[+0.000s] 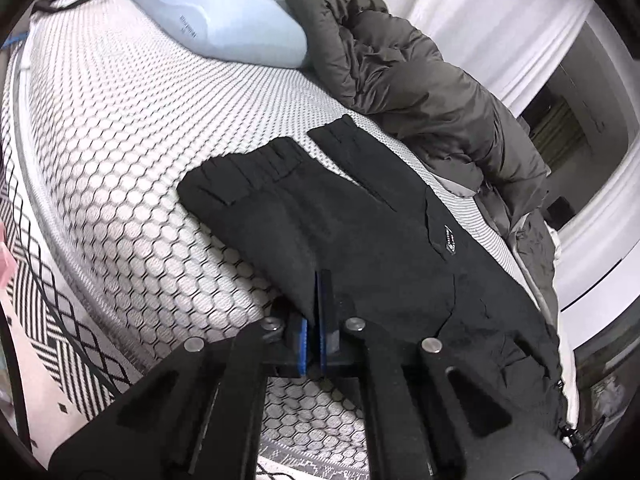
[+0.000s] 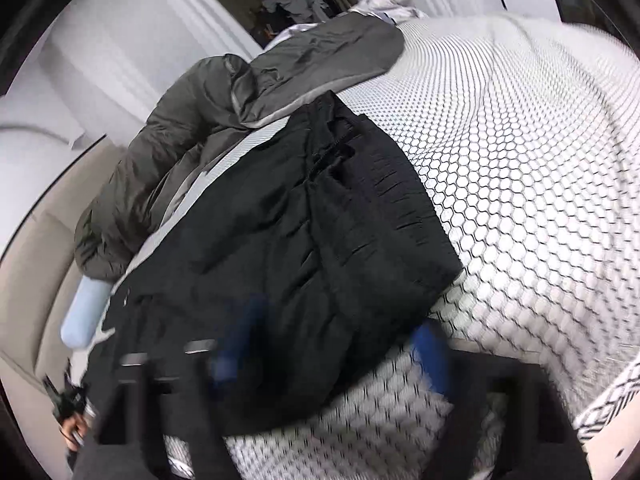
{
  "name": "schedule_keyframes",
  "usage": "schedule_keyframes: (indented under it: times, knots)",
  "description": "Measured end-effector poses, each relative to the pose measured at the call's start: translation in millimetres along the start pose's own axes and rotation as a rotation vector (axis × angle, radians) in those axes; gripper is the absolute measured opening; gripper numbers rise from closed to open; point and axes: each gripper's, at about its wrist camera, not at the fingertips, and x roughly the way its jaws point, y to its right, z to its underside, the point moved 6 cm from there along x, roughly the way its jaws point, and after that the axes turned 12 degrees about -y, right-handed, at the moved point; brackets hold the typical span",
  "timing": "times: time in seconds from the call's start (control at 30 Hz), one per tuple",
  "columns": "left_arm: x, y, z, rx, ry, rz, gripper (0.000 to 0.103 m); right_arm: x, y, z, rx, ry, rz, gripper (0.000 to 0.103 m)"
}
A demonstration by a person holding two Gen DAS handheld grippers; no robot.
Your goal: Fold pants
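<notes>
One bed (image 1: 120,128) fills both of your views, its white cover printed all over with a black honeycomb pattern. Along its far side lies a bulky dark grey quilted jacket (image 1: 420,80), crumpled against the white wall. A pale blue pillow (image 1: 224,20) sits at the head of the bed, its end touching the jacket.

Your black pants (image 1: 340,220) lie spread on the cover, between you and the jacket, with the gathered waistband (image 2: 400,200) toward the open stretch of mattress. A small white logo (image 1: 450,240) shows beside a pocket seam.

Your left gripper (image 1: 316,312) is closed right down at the near edge of the pants. Its blue pads (image 1: 303,344) meet with almost no gap, and the dark cloth edge runs in between the fingers, so it looks pinched there.

Your right gripper (image 2: 332,356) is badly smeared by motion. Its two blue pads (image 2: 430,354) stand apart on either side of the near edge of the pants, the jaws partly drawn in. You cannot tell from this blur whether the pads press on the cloth.

At the lower left of the right wrist view a hand (image 2: 74,432) shows, small and partly hidden behind the gripper body.
</notes>
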Motion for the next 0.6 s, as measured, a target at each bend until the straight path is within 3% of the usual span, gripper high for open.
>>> schedule_keyframes:
  times: [0.07,0.13,0.23,0.3,0.4,0.47,0.5,0.6]
  knots:
    - [-2,3,0,0.011,0.005,-0.006,0.001,-17,-5,1,-0.055,0.053,0.012,0.019]
    - [0,1,2,0.007,-0.006,-0.016,0.001,-32,0,11,-0.079,0.085,0.036,0.018]
    - [3,-2,9,0.017,-0.022,-0.029,0.002,-19,23,29,-0.055,0.031,0.09,0.018]
    - [1,1,10,0.029,-0.023,-0.048,0.002,-19,24,35,-0.059,0.052,0.097,0.019]
    - [-13,7,9,0.052,-0.01,-0.077,0.008,-45,12,38,-0.056,0.132,0.156,0.05]
    - [-29,11,8,0.073,0.029,-0.12,0.026,-67,4,42,-0.062,0.201,0.207,0.07]
    - [-38,15,9,0.084,0.051,-0.123,0.038,-78,-2,46,-0.077,0.237,0.247,0.071]
    - [-58,29,11,0.117,0.095,-0.132,0.059,-91,-20,53,-0.126,0.275,0.289,0.071]
